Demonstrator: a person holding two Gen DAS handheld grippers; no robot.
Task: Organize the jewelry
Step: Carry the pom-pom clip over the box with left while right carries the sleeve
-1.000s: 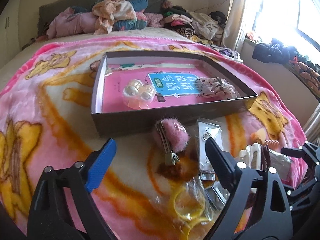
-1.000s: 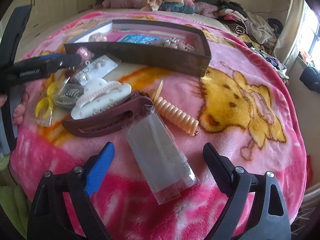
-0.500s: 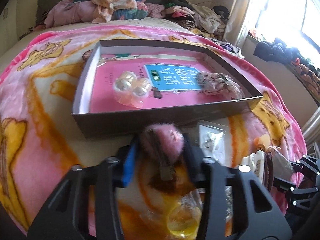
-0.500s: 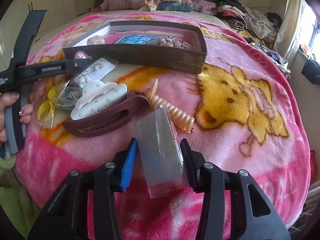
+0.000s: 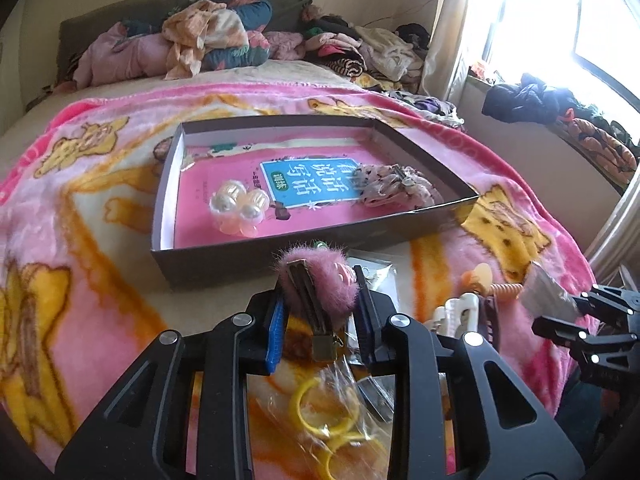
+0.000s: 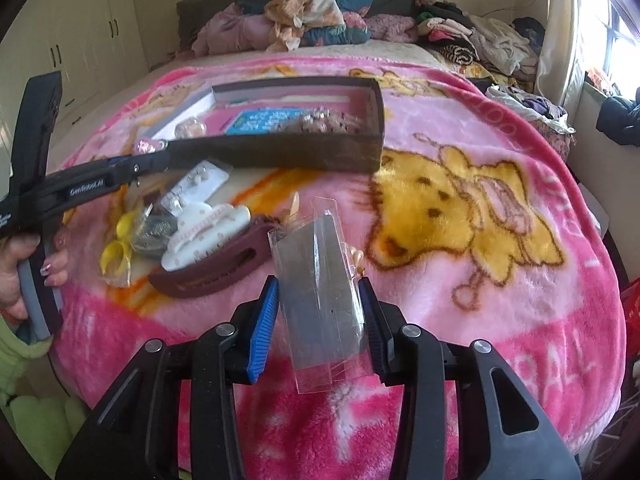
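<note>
Left hand-held gripper (image 5: 320,312) clamped on a fuzzy pink hair clip (image 5: 320,284), held just in front of the brown box (image 5: 224,258) on the bed's pink blanket (image 5: 80,216). Right hand-held gripper (image 6: 320,316) clamped on a clear plastic packet (image 6: 320,288), to the front-right of the box and well apart from it, its far end tilted up. White claw clip (image 6: 208,230), brown claw clip (image 6: 216,270) and yellow rings (image 6: 116,246) lie on the blanket in front of the box; pearl clip (image 5: 240,208) and patterned scrunchie (image 5: 392,190) lie inside it.

Box (image 5: 224,258) on blanket (image 5: 80,216), 2 hair pieces inside, clips (image 6: 208,232) before it
</note>
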